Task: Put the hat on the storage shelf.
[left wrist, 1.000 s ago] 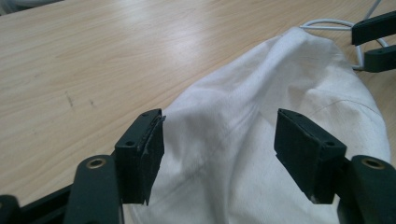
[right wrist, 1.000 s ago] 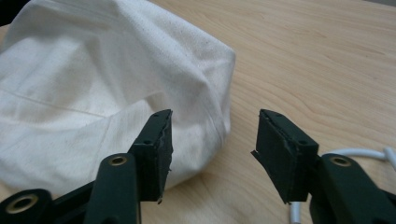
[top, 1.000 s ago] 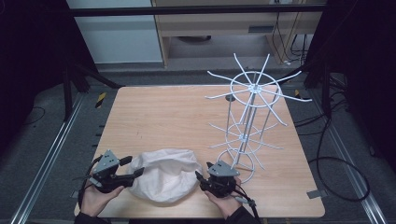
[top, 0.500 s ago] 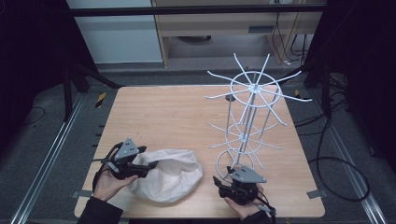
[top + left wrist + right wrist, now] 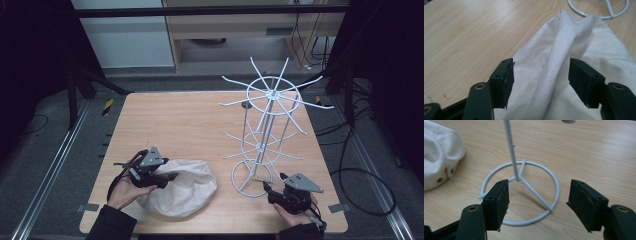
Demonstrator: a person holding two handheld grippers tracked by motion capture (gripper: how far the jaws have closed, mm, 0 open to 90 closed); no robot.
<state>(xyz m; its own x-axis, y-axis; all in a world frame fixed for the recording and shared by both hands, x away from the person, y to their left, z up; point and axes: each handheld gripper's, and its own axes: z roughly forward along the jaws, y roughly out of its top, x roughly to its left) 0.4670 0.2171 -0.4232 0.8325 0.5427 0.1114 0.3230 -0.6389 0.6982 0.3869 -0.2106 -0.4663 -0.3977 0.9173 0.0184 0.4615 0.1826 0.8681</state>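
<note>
A cream cloth bag [image 5: 182, 192] lies crumpled near the table's front left. My left gripper [image 5: 170, 177] rests on the bag's left part, and in the left gripper view its open jaws straddle a raised fold of the cloth [image 5: 554, 67]. A white wire rack [image 5: 267, 130] stands at the right on a ring base [image 5: 524, 192]. My right gripper [image 5: 267, 191] sits low at the front right, open, pointing at that ring base. The bag's edge with metal eyelets [image 5: 441, 173] lies to the left in the right gripper view.
The wooden table [image 5: 185, 125] has bare room across its back and middle. The rack's spokes [image 5: 300, 82] spread wide above the right side. Metal rails [image 5: 55, 165] and cables [image 5: 360, 170] lie on the floor beside the table.
My right gripper has let go of the bag's right edge and drawn back to the right, in front of the rack's base. My left gripper has shifted right, onto the bag.
</note>
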